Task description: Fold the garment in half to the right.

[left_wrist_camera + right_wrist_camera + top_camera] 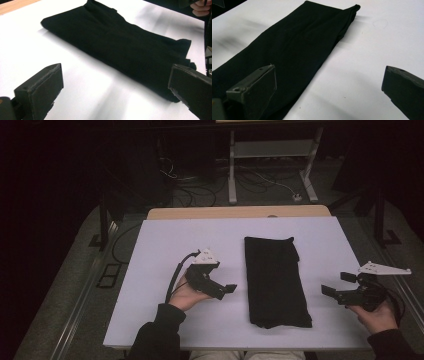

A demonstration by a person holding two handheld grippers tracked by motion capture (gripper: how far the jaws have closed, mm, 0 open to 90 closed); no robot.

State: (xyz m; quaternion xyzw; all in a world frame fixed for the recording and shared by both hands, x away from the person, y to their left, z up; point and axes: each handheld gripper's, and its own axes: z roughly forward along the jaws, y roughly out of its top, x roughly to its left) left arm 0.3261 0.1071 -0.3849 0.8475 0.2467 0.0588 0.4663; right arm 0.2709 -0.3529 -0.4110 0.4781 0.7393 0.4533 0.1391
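A black cloth (275, 280), folded into a long narrow strip, lies flat on the white table top (170, 240) and runs from the middle toward the near edge. My left gripper (226, 291) hovers just left of the cloth, open, with nothing between its jaws. My right gripper (336, 283) is held to the right of the cloth near the table's right edge, also open and empty. In the left gripper view, the cloth (120, 40) stretches beyond the open left gripper (116, 75). In the right gripper view, the cloth (299, 42) lies ahead and left of the open right gripper (329, 75).
A wooden table edge (240, 212) shows behind the white top. Beyond it a white metal stand (272, 150) rests on the floor, with cables (195, 195) and a plug socket (297, 197). Bare white surface lies on both sides of the cloth.
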